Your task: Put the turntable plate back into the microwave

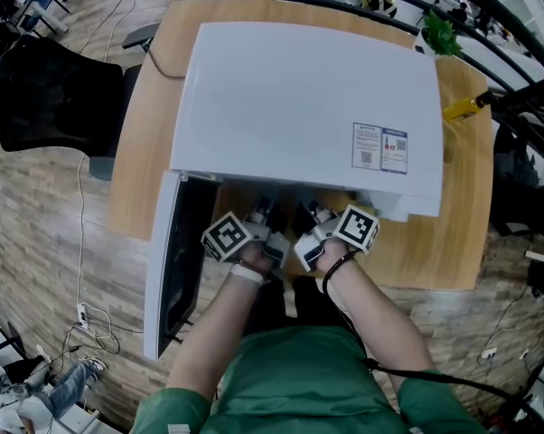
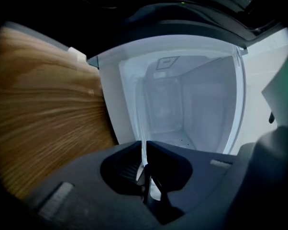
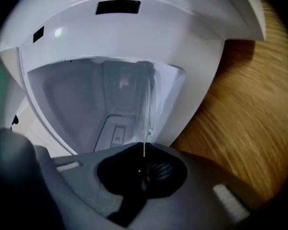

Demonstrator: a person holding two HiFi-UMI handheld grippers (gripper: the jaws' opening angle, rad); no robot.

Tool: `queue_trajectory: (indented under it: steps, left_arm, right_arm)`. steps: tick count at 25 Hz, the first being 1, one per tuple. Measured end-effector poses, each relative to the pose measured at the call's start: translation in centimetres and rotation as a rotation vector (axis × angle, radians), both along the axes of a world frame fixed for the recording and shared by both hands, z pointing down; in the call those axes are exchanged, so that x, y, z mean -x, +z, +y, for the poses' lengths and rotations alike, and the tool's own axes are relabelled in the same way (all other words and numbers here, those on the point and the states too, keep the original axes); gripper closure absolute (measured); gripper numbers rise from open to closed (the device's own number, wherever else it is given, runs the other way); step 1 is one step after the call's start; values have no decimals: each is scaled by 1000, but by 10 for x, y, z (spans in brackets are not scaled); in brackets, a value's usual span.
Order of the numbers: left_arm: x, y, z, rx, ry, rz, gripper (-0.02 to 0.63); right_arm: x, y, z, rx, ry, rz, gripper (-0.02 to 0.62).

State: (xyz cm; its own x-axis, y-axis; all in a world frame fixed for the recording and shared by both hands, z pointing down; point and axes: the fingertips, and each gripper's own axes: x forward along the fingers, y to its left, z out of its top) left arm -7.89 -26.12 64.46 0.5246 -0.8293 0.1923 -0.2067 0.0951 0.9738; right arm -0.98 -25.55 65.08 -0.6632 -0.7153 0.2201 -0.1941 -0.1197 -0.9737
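Note:
The white microwave [image 1: 308, 107] stands on the wooden table [image 1: 453, 242] with its door [image 1: 168, 269] swung open to the left. Both grippers reach toward its opening side by side. The clear glass turntable plate [image 2: 144, 128] runs edge-on as a thin pane between the jaws of my left gripper [image 2: 145, 150], which is shut on its rim. The same plate [image 3: 147, 104] also stands edge-on in my right gripper [image 3: 144, 150], shut on the opposite rim. Beyond the glass lies the pale cavity [image 2: 182, 104]. From the head view, the left gripper [image 1: 265, 211] and right gripper [image 1: 310, 212] sit at the microwave's front edge; the plate is hidden there.
A black chair [image 1: 37, 93] stands left of the table. A yellow object [image 1: 462, 107] and a green plant [image 1: 439, 33] sit at the table's far right corner. A cable [image 1: 159, 66] runs behind the microwave. The open door blocks the left side.

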Motion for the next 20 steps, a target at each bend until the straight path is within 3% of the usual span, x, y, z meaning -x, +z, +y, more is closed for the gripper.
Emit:
queue_trajectory:
  steps: [6,20]
  left_arm:
    - [-1,-1,0,-5,21,-44,569]
    - [-38,-1,12,-5,112,-40,569]
  right_arm:
    - [-2,0,-1,3,4,3,583]
    - [-30,-9,-4,-5,73,18,583]
